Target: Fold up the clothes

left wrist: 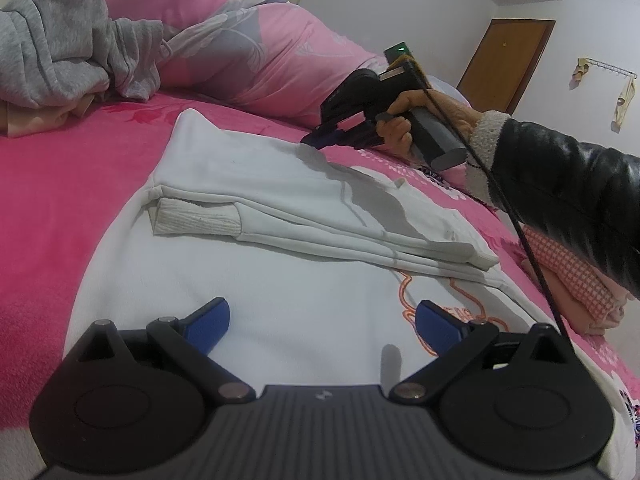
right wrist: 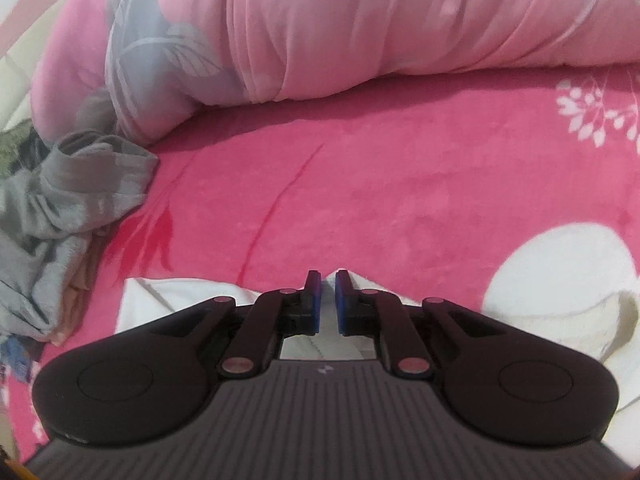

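Both grippers are over the white garment [left wrist: 256, 184] spread on my pink bedsheet [left wrist: 60, 184]. Left gripper [left wrist: 322, 322] hangs spread wide, its blue pads [left wrist: 210, 320] well apart and holding nothing, above the near white cloth beside an orange printed outline [left wrist: 412, 288]. Ahead of it lies the folded part of the garment, a ribbed cuff [left wrist: 196, 220] tucked under the layered edge.

Right gripper [right wrist: 328, 302], seen from the left camera in my hand [left wrist: 400, 128] at the far edge of the fold, has its blue pads [right wrist: 316, 304] drawn nearly together with a peak of white cloth [right wrist: 329, 280] rising in the narrow gap; it appears pinched on that fabric, though the contact itself is blurred. My black sleeve [left wrist: 568, 200] with a fleecy cuff reaches in from the right.

Behind the garment lies a pink quilt [left wrist: 256, 40], a rumpled grey garment [left wrist: 60, 48] sits at the left, and a pink checked cloth [left wrist: 576, 280] lies by the right edge.
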{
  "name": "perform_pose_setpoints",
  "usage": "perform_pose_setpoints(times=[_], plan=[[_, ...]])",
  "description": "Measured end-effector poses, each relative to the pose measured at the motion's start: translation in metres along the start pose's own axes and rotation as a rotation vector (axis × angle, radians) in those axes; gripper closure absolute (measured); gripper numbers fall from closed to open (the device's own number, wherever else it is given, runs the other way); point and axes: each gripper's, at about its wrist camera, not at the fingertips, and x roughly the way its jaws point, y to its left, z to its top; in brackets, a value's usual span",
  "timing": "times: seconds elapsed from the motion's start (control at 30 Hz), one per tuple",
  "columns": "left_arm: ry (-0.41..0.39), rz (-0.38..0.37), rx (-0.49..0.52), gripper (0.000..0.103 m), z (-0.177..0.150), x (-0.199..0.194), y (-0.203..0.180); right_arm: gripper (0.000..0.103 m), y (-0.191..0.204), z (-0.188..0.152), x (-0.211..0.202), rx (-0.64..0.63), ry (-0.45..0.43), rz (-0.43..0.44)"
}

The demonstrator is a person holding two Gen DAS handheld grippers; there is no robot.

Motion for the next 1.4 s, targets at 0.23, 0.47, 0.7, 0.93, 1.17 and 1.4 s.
perform_pose_setpoints(times=[0.23, 0.47, 0.7, 0.93, 1.17, 1.4], plan=[[-0.001, -0.003, -0.002, 0.003, 0.001, 0.0, 0.001, 0.086, 0.003, 0.003, -0.002, 0.017, 0.021, -0.014], [-0.006, -0.007, -0.006, 0.003, 0.0, 0.0, 0.001, 0.076, 0.01, 0.005, 0.004, 0.015, 0.069, -0.034], [-0.007, -0.01, -0.009, 0.003, 0.0, -0.002, 0.001, 0.1, 0.017, -0.003, -0.006, -0.046, -0.036, -0.006], [-0.008, -0.01, -0.01, 0.003, -0.001, -0.001, 0.001, 0.1, 0.024, -0.021, -0.002, -0.241, -0.157, -0.038], [-0.009, -0.012, -0.012, 0.003, 0.0, -0.001, 0.002, 0.098, 0.004, -0.008, -0.003, -0.186, -0.158, -0.018], [-0.008, -0.012, -0.012, 0.003, 0.0, -0.001, 0.001, 0.045, -0.023, -0.003, -0.014, -0.14, -0.16, -0.032]])
